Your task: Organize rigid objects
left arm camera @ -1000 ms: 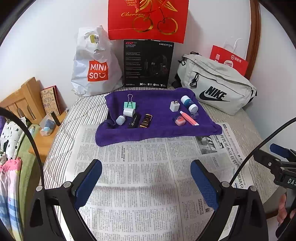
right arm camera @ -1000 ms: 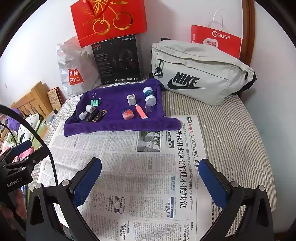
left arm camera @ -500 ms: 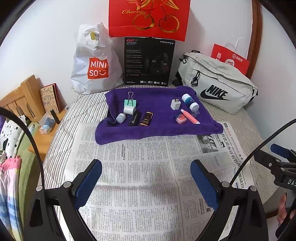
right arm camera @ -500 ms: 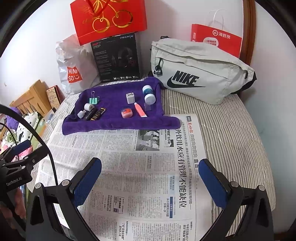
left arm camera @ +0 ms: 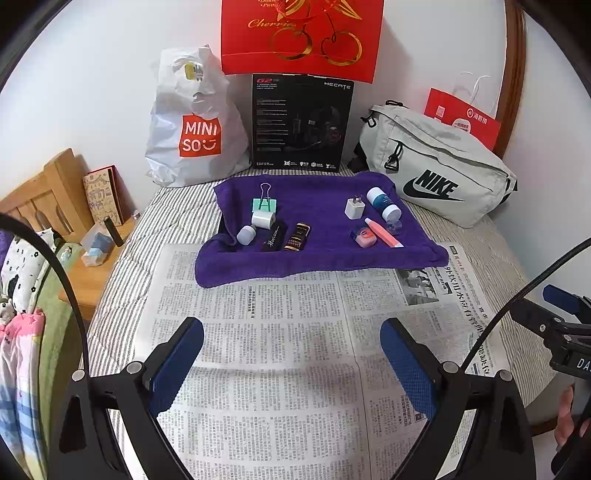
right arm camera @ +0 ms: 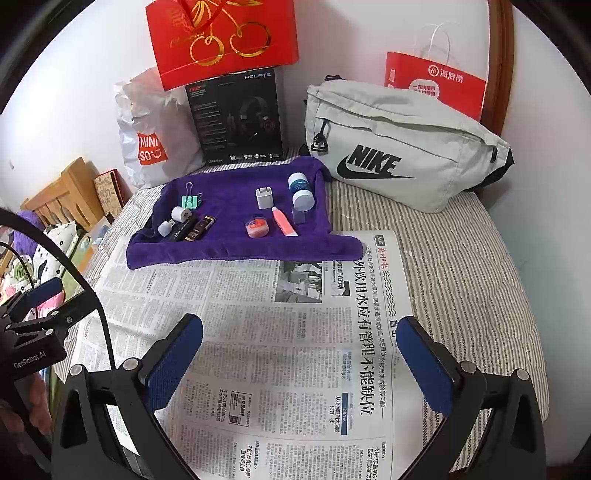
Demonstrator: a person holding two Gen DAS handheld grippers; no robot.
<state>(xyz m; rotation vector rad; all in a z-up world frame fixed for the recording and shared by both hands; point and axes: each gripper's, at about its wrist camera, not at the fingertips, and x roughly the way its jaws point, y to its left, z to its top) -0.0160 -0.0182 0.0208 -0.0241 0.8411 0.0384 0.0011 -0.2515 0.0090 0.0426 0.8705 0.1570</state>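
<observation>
Rear wall: white Miniso bag [left arm camera: 192,125], black headset box [left arm camera: 301,122], red cherry bag [left arm camera: 301,35]. Grey Nike bag [left arm camera: 439,173] right. Newspaper [left arm camera: 295,332] covers striped bedding.

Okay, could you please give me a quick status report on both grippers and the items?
Left gripper open, empty. Right gripper open, empty, both over newspaper. Small items untouched on purple towel. Path clear.

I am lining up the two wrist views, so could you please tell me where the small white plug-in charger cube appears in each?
Left wrist: white plug-in charger cube on the purple towel, right of centre.
Right wrist: same cube, towel centre.
Shared landmark: blue-and-white bottle immediately right.
</observation>
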